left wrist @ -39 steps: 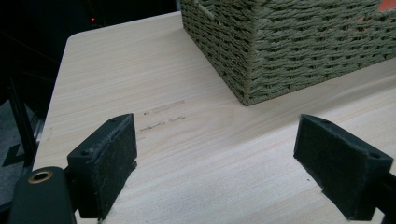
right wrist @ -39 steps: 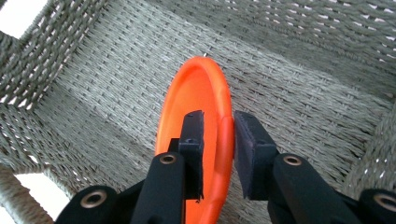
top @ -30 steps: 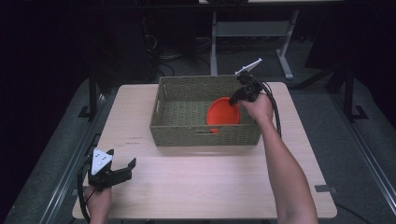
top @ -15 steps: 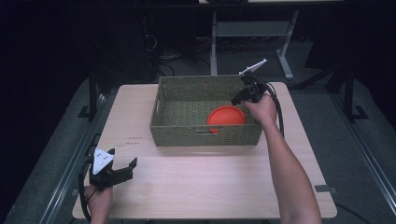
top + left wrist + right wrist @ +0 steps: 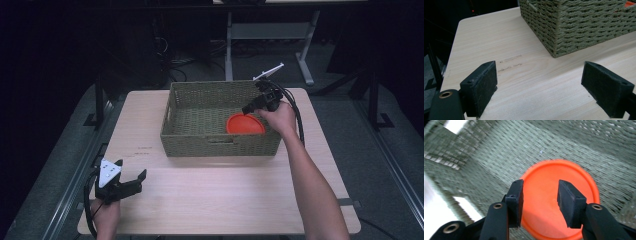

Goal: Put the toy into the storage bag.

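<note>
high view, risk: I judge the orange plate [image 5: 245, 124] is down on the floor of the woven basket [image 5: 200, 107], at about 4 o'clock inside it and close to the near wall; if my right tongs [image 5: 256, 102] lift out on a slant, they could catch the basket's rim and drag the whole basket across the desk [image 5: 225, 195]
high view, right arm: my forearm runs up from 5 o'clock, the hand sits over the basket's right rim and the tongs tip down and left into it
high view, left arm: my left tongs [image 5: 134, 178] rest low at 7 o'clock on the desk, well apart from the basket, pointing toward 3 o'clock

left gripper view, state: both pads [image 5: 480, 86] stand wide apart with bare desk between them, gripping nothing
left gripper view, risk: the basket's corner lies ahead at 1 o'clock; I see little hazard here unless I sweep forward into it

right gripper view, state: the jaws have just been opening; the pads [image 5: 517, 200] stand apart above the plate, which shows between them, and I cannot see them pressing it, so I read them as released
right gripper view, risk: the picture is blurred; a pad may yet brush the plate's rim on withdrawal and flip or shift it
</note>
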Available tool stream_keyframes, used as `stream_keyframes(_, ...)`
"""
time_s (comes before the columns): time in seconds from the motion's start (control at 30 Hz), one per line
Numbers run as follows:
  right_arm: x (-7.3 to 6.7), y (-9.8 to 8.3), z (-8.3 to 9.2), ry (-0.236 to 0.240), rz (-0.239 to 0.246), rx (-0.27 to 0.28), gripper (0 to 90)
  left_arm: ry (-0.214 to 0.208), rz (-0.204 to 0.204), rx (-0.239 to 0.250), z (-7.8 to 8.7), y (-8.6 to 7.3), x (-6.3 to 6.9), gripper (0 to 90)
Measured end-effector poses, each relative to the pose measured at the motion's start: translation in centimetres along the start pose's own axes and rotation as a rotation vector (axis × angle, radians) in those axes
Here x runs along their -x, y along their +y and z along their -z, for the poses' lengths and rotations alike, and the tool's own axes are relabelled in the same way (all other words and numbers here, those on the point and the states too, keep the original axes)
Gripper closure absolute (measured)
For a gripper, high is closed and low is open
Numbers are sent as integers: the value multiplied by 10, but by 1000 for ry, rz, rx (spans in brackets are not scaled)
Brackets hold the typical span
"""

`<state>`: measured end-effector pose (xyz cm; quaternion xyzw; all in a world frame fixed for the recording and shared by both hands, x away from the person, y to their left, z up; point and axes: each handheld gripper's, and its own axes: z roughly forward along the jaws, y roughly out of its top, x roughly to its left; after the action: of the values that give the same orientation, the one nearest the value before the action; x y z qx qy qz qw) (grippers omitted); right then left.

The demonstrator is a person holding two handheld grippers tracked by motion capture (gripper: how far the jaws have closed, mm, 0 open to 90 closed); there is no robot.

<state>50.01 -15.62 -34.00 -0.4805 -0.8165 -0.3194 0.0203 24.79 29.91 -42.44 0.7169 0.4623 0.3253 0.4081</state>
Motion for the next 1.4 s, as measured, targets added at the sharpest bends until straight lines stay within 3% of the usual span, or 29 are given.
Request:
stream_keyframes(0.37,3,-13,16,67,-36,39,463,-3,-8,-5,-1,0,1,128)
stream_keyframes(0.43,3,-15,19,53,-32,28,450,-1,-11,-6,-1,1,1,128)
stream_keyframes(0.93,-4,-27,39,91,7,52,392,-3,-14,-9,-1,0,2,128)
stream_keyframes(1.4,1,-40,57,120,-4,98,324,5,-10,-15,0,0,0,128)
